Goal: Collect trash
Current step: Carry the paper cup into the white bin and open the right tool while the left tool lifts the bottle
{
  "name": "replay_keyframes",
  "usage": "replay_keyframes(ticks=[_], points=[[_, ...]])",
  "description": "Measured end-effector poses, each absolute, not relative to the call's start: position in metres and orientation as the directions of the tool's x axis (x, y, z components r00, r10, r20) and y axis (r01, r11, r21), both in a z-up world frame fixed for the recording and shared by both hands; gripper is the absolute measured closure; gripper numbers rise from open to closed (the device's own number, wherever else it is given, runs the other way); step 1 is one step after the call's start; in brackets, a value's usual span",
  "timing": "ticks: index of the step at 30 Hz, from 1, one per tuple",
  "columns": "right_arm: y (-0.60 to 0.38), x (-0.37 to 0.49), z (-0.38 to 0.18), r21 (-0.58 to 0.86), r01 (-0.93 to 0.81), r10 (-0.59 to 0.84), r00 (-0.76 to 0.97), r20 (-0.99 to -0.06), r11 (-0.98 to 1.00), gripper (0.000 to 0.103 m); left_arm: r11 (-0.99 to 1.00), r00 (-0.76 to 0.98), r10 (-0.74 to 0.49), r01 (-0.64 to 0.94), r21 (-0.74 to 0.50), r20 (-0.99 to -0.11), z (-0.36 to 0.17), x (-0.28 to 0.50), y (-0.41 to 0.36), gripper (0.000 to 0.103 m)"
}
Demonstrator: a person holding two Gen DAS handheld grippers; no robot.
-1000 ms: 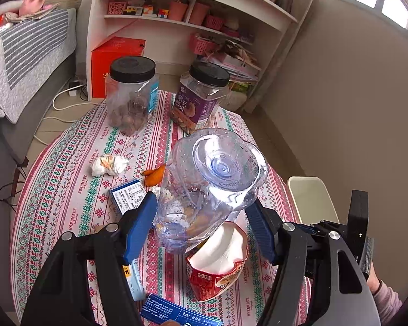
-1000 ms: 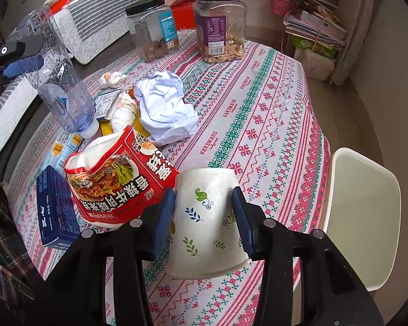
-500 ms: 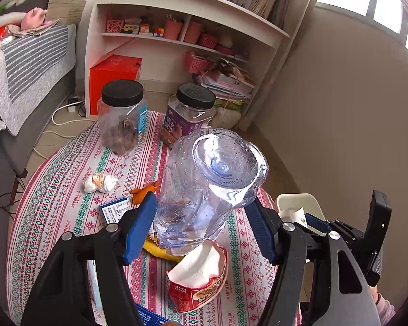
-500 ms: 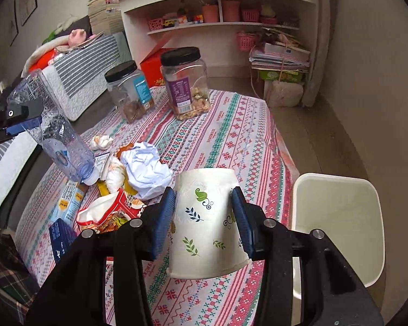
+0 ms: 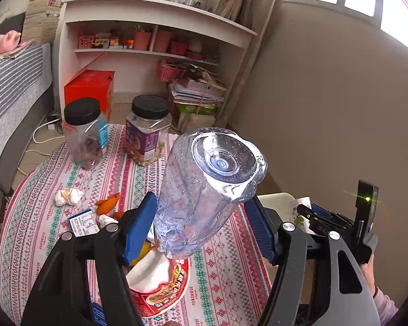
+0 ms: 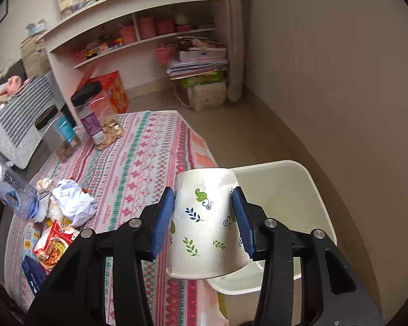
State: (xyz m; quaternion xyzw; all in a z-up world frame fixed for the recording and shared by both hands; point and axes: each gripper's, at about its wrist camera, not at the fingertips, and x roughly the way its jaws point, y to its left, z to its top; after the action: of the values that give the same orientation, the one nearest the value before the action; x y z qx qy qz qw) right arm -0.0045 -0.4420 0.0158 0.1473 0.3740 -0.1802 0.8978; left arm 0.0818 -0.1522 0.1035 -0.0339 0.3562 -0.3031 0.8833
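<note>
My left gripper (image 5: 201, 217) is shut on a clear crumpled plastic bottle (image 5: 206, 179), held tilted above the table with its base towards the camera. That bottle (image 6: 11, 190) also shows at the left edge of the right wrist view. My right gripper (image 6: 204, 203) is shut on an upside-down white paper cup (image 6: 204, 233) with leaf prints. The cup hangs over the table's right edge, partly above a white bin (image 6: 321, 198) on the floor. A red snack bag (image 5: 160, 290), crumpled white paper (image 6: 70, 203) and a small wrapper ball (image 5: 68, 197) lie on the patterned tablecloth (image 5: 220, 285).
Two black-lidded jars (image 5: 85, 133) (image 5: 147, 130) stand at the table's far side. Orange peel (image 5: 108, 203), a small carton (image 5: 83, 221) and a blue box (image 6: 32, 271) lie near the trash. A shelf unit (image 5: 155, 27) and a red box (image 5: 89, 87) stand behind; a wall runs along the right.
Both grippers rose and swung right. The cup went from over the table's middle to its right edge above the bin. The bottle lifted clear of the snack bag.
</note>
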Motion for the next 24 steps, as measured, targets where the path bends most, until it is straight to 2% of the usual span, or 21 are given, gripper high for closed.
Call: replay_keyframes(ticks=[3,9,11,14,22,24], points=[[-0.461,-0.013,0.014,0.124,0.499,-0.257,0.625,-0.737,0.858,0.058,0.793,0.531,-0.584,0.535,-0.292,-0.613,0.102,0.078,-0.177,0.038],[-0.487,-0.039,0.026,0.125,0.591,-0.342,0.611,-0.714,0.797,0.029,0.743,0.46,-0.639,0.578,-0.339,-0.617,0.095,0.071,-0.237,0.038],[-0.492,-0.047,0.029,0.125,0.611,-0.362,0.607,-0.707,0.781,0.028,0.724,0.431,-0.657,0.589,-0.359,-0.619,0.092,0.068,-0.256,0.038],[-0.503,-0.061,0.032,0.134,0.644,-0.387,0.598,-0.702,0.753,0.02,0.701,0.391,-0.676,0.602,-0.382,-0.624,0.086,0.064,-0.284,0.038],[-0.527,-0.101,0.037,0.18,0.738,-0.461,0.571,-0.679,0.65,0.013,0.641,0.275,-0.722,0.612,-0.464,-0.634,0.066,0.06,-0.345,0.037],[-0.532,-0.109,0.036,0.205,0.753,-0.466,0.57,-0.677,0.625,0.013,0.621,0.231,-0.733,0.609,-0.492,-0.64,0.06,0.06,-0.358,0.031]])
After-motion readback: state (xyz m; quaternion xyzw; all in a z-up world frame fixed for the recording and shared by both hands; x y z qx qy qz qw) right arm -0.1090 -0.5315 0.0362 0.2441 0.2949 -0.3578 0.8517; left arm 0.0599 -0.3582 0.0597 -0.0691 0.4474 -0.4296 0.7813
